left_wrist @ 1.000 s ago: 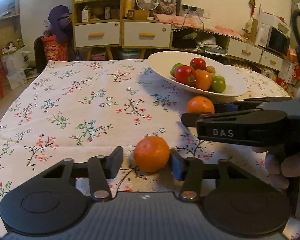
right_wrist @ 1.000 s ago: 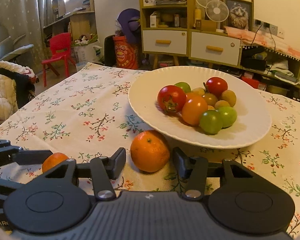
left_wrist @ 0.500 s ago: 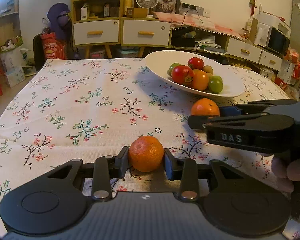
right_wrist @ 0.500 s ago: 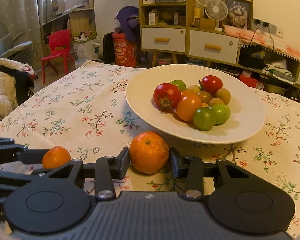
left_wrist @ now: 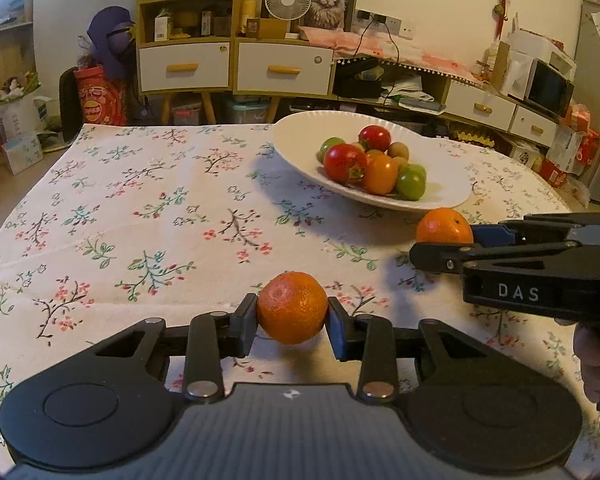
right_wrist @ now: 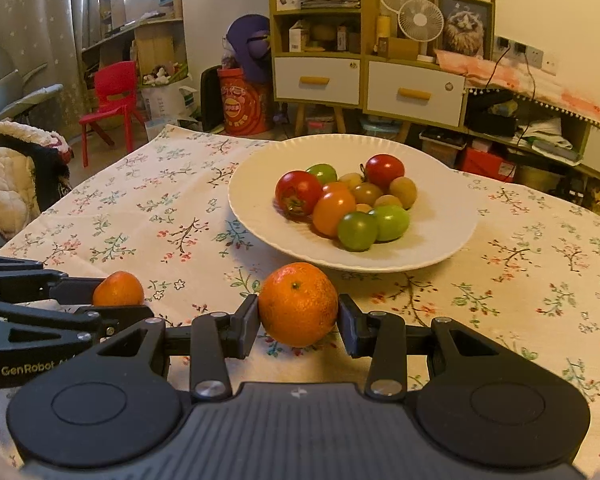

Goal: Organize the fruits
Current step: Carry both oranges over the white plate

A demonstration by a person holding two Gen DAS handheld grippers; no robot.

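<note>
— Now that both pairs of fingers have closed in, is each one really holding its fruit?

— It looks so. A second ago the left gripper stood wide around its mandarin with gaps on both sides; now the pads press on the peel left and right. The right gripper has done the same with the bigger orange, clamped at its widest part.

— Are they off the table yet?

— The left one seems a little raised: a shadow shows under the mandarin on the flowered tablecloth. For the orange I cannot tell; it may be resting on the cloth just in front of the plate.

— And the plate itself?

— White, shallow, sitting mid-table with a heap of small tomatoes, red, orange and green, bunched near its middle. Bare rim all around them, most of it on the near and right side.

— So what does the change mean for the job?

— My judgement: grasping is finished, carrying comes next. Both citrus fruits are the last loose pieces on the cloth, so each probably goes onto the plate. The two tools sit close together, the left one just beside the right, so moving one at a time would avoid a knock.

— Any risk?

— Round fruit can roll into the heap, so setting them on the bare part seems wiser.
</note>
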